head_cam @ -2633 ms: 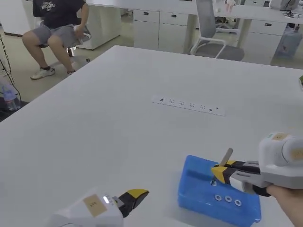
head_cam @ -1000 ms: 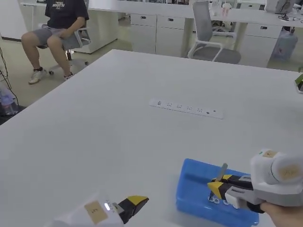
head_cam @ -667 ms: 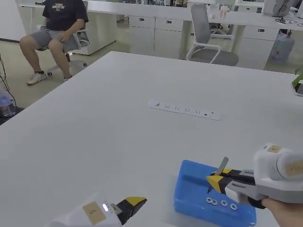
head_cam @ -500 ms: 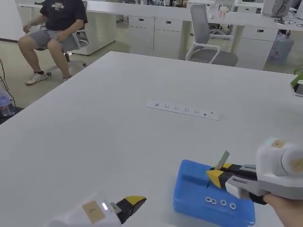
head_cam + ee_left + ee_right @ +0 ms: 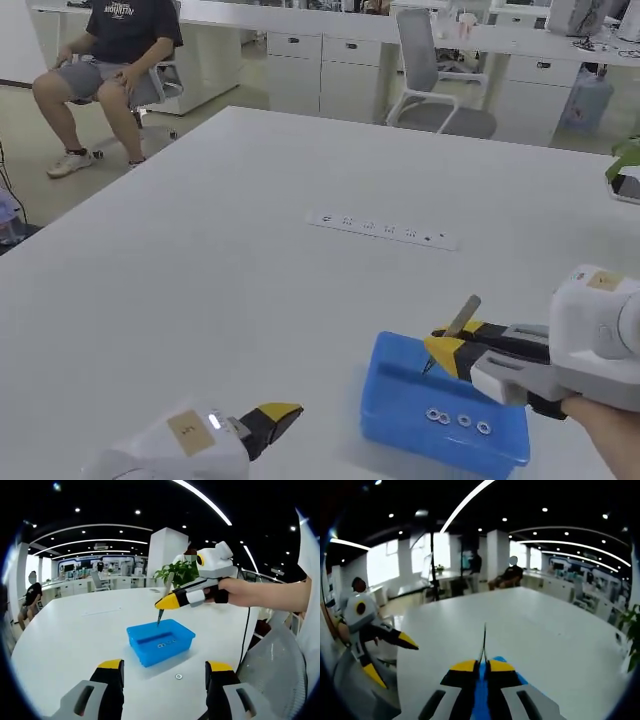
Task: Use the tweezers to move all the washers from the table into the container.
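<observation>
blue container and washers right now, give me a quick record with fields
container: blue container, open top, on the white table
inside: three washers in a row on its floor
outside: one loose washer on the table near the container
tweezers: tweezers pinched in the right claw, tip pointing down over the container
left claw: left claw open, holding nothing

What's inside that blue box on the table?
Three small washers lie in a row on the floor of the blue box. The right gripper, holding tweezers, covers the box's far right corner, so anything there is hidden.
</observation>
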### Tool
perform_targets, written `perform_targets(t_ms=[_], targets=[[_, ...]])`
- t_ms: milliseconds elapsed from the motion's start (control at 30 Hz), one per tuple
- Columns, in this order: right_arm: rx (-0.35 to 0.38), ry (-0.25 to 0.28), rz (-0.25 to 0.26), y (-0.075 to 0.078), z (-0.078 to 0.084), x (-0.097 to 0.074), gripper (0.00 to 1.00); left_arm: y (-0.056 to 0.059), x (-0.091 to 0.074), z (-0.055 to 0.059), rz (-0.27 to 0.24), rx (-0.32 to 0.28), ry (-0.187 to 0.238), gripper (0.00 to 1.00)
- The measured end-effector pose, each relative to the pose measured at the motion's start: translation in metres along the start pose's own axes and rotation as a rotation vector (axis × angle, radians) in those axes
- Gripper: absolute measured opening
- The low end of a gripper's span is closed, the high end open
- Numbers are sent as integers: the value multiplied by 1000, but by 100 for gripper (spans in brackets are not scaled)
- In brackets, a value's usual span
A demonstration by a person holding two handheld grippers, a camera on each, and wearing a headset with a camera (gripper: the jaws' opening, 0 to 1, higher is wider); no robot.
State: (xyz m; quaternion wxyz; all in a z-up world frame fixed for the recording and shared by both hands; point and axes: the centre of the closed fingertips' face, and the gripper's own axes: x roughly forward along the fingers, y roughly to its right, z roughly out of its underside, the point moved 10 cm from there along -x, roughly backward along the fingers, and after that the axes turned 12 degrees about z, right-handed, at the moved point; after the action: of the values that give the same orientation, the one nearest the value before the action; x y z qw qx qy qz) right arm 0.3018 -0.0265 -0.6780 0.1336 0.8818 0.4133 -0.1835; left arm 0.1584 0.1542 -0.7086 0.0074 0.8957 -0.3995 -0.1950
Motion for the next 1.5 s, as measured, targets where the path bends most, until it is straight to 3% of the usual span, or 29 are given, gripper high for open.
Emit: perform_targets(t_ms=[333, 767, 1133, 1500], targets=[[49, -41, -42, -14, 23, -5, 4, 0, 0, 0, 4, 3, 0, 65], [104, -122, -128, -44, 55, -6, 4, -3, 0, 2, 10, -3, -3, 65], [169, -184, -139, -50, 82, -2, 4, 0, 1, 1, 10, -4, -9, 64], [192, -203, -154, -55, 90, -1, 4, 0, 1, 1, 11, -5, -13, 64]])
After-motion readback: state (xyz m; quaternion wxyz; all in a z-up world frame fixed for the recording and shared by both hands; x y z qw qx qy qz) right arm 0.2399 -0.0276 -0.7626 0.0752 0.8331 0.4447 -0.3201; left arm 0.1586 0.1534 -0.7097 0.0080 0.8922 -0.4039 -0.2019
